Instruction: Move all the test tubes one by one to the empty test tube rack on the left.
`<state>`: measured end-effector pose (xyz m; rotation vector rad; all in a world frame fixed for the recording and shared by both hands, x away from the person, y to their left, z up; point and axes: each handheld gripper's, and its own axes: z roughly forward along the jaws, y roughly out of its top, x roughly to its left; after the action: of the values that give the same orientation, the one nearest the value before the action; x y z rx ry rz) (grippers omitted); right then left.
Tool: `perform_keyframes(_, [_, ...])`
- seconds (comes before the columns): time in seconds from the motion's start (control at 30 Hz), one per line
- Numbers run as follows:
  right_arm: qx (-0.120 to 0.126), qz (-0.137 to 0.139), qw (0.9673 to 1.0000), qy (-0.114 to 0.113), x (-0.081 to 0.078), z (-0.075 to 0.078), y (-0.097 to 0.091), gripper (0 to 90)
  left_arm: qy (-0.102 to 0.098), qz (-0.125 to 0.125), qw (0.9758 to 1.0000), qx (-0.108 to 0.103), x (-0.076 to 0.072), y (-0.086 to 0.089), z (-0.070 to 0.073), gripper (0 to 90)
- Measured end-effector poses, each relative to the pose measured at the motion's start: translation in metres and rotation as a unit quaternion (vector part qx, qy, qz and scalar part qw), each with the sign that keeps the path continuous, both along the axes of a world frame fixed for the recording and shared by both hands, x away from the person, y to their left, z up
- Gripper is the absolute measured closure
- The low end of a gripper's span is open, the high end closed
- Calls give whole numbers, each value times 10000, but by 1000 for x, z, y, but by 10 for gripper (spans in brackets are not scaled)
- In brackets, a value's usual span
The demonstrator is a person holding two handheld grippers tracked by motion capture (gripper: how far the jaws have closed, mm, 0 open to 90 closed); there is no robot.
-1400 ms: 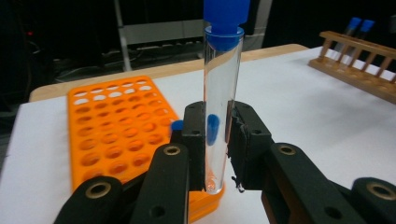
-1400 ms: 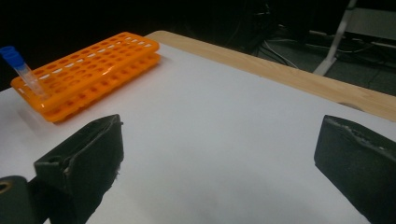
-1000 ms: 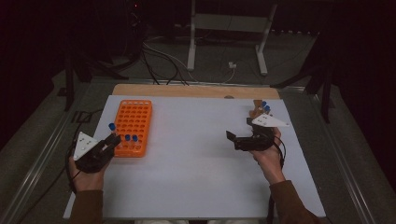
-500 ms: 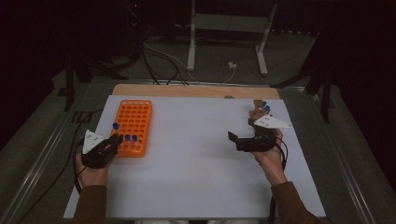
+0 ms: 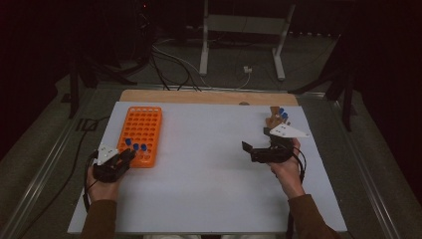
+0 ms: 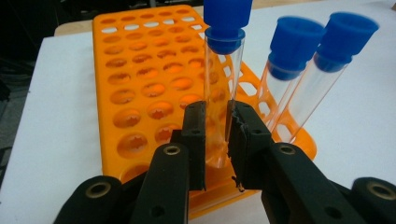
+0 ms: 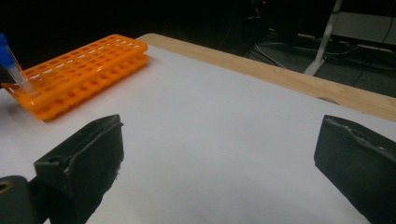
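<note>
An orange tube rack (image 5: 142,127) lies at the left of the white table top (image 5: 199,184). My left gripper (image 5: 128,154) is at its near end, shut on a clear tube with a blue cap (image 6: 223,70). That tube stands upright with its lower end in a near-row hole of the rack (image 6: 140,70). Two more blue-capped tubes (image 6: 299,65) lean in the holes just beside it. My right gripper (image 5: 249,152) hovers over the right side of the table, open, with nothing between its fingers (image 7: 88,154). The rack (image 7: 79,70) lies far off in the right gripper view.
A small wooden holder with blue-capped tubes (image 5: 277,117) stands behind the right hand. A wooden strip (image 5: 199,96) runs along the table's far edge. Cables and a metal stand (image 5: 239,45) lie on the dark floor beyond.
My left gripper has sunk and shifted slightly right, bringing its tube down to the rack's near row beside the two standing tubes. The right hand has stayed put.
</note>
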<state>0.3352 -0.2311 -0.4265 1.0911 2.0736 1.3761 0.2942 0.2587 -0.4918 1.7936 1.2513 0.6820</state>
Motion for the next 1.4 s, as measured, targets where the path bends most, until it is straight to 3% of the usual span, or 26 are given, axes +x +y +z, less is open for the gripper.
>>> perform_keyframes(0.23, [3,8,10000,8,0,-1,-1,17,184,-27,9997,124,0,-1,-3,779])
perform_keyframes(0.43, [-12,13,10000,10,0,-2,1,17,141,-63,9996,257,-1,-4,-4,779])
perform_keyframes(0.63, [-13,17,10000,17,1,-2,1,17,150,-69,9996,217,-2,-3,-4,778])
perform_keyframes(0.7, [-16,10,10000,13,1,-2,2,17,176,-49,9997,145,-2,-3,-3,768])
perform_keyframes(0.77, [-7,1,10000,15,1,-2,1,17,215,13,9997,93,-4,-1,-4,633])
perform_keyframes(0.9, [7,-30,10000,9,2,-1,0,17,258,-67,9995,-189,-8,7,-4,582])
perform_keyframes(1.23, [-68,-154,9999,24,6,0,-7,18,-17,-224,9980,-593,-20,16,6,534])
perform_keyframes(1.4, [-216,-263,9994,-35,7,0,-13,17,-194,-224,9965,-782,-26,16,12,380])
